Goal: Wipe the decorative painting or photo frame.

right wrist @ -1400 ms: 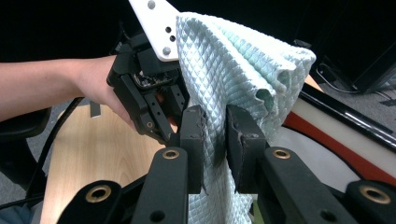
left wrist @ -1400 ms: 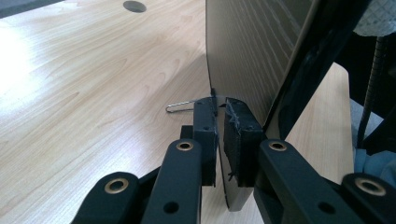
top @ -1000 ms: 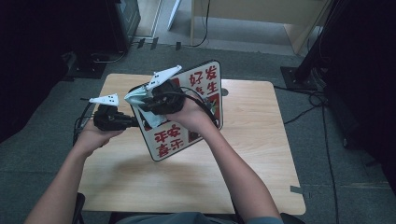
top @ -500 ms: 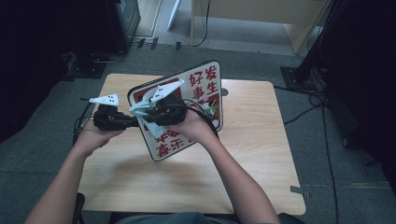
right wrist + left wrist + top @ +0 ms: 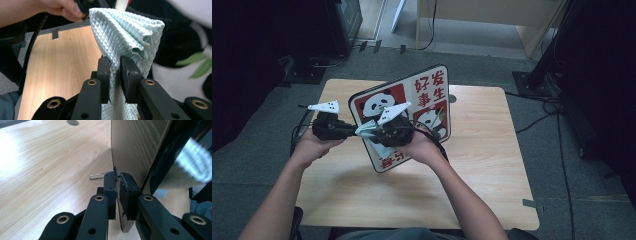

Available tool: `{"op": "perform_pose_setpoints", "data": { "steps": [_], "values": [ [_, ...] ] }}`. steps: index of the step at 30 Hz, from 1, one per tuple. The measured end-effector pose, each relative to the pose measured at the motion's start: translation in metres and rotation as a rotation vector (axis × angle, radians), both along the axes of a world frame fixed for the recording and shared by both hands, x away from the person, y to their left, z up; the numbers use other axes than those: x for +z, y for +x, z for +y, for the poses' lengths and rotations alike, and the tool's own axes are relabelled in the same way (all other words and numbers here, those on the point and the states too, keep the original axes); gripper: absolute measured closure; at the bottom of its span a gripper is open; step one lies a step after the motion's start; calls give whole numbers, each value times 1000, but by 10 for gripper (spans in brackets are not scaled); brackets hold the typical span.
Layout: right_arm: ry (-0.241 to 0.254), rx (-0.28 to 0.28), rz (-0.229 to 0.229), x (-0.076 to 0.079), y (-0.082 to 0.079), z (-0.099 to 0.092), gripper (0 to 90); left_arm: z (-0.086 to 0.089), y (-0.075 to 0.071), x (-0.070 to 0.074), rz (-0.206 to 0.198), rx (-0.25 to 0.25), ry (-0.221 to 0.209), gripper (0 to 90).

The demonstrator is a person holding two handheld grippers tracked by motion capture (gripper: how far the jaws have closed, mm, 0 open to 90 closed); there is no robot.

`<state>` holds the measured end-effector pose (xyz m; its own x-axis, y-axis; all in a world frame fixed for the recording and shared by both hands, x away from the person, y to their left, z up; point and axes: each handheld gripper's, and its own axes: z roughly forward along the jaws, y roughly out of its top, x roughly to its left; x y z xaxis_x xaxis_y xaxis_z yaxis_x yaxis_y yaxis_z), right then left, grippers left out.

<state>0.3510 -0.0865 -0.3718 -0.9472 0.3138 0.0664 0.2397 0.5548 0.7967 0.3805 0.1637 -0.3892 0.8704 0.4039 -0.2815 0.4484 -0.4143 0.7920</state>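
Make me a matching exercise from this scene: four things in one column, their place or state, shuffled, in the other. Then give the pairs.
Things:
1. panda board
2. cloth
3. left gripper
4. table

States:
A. pale green, bunched, pinched in the right gripper
B. light wood, under everything
C. held on edge, its picture side facing the high view
D. shut on the board's edge

Pairs: 1-C, 2-A, 3-D, 4-B
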Motion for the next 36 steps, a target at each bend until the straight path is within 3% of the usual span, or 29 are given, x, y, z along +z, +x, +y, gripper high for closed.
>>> {"op": "perform_pose_setpoints", "data": {
  "steps": [6,14,26,36],
  "values": [
    [-37,5,-10,-19,-6,-1,788,0,0,0,5,2,-1,845],
    [-51,11,21,-43,-12,-4,792,0,-1,0,10,4,-2,845],
    [-83,26,30,-75,-19,-8,795,0,-1,0,12,2,-7,844],
    [-141,31,83,-99,-23,-8,797,0,-2,-1,9,0,-7,841]
  ]
}}
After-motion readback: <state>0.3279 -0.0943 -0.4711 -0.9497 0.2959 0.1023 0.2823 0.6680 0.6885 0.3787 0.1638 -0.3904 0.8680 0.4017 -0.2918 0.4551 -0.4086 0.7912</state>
